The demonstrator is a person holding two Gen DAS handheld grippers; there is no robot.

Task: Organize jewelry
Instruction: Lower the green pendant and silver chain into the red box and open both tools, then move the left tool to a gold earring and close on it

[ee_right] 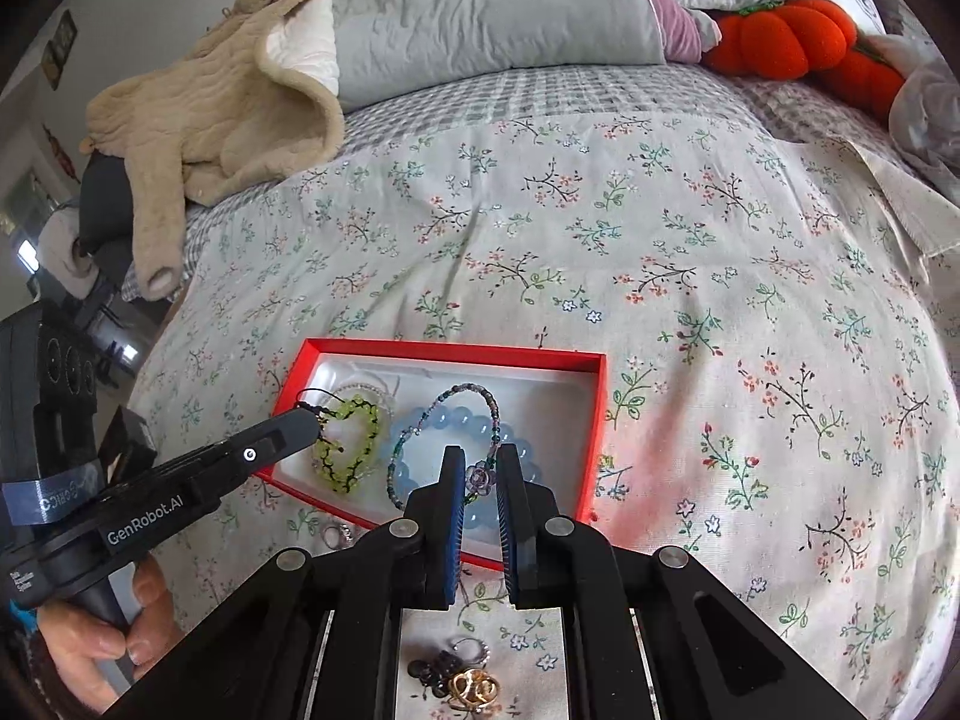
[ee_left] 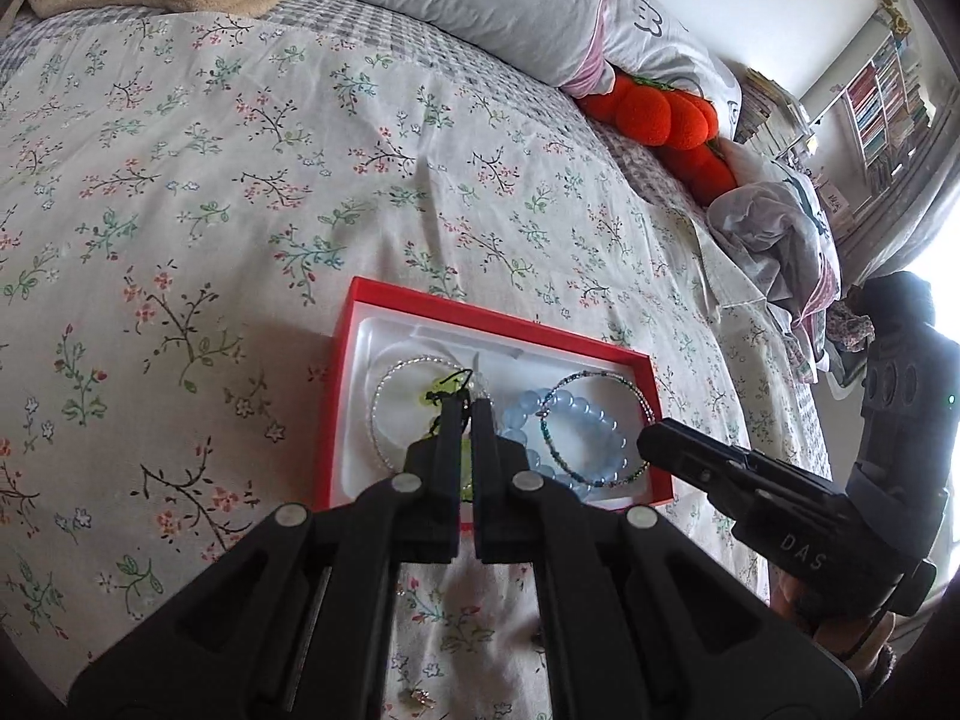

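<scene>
You are working over a red jewelry box point(ee_right: 591, 414) lying open on the floral bedspread point(ee_right: 690, 240), and most of the sorting is looking done. Your left gripper point(ee_left: 467, 402) is reaching into the box's left half with its jaws nearly together, pinching the black cord of the yellow-green heart bracelet point(ee_right: 348, 444); the heart itself is hanging down onto the white liner, so you are either setting it in or about to let it go, and the pictures do not tell which. Your right gripper point(ee_right: 480, 450) is hovering above the box's right half with a clear gap between its jaws, gripping nothing; the small purple flower charm point(ee_right: 479, 476) of the thin multicolour beaded bracelet point(ee_right: 471, 393) is only showing through that gap. Already sitting in the box are the pale blue bead bracelet point(ee_left: 567, 420), the thin beaded one looping over it, and a clear-beaded bangle point(ee_left: 399, 414) at the left side. What is remaining is lying on the bedspread on your side of the box: a silver ring point(ee_right: 336, 534) just beside the box's near edge, and a small cluster point(ee_right: 462, 675) of dark, silver and gold pieces nearer to you, under the right gripper. Those are still needing to go in.
</scene>
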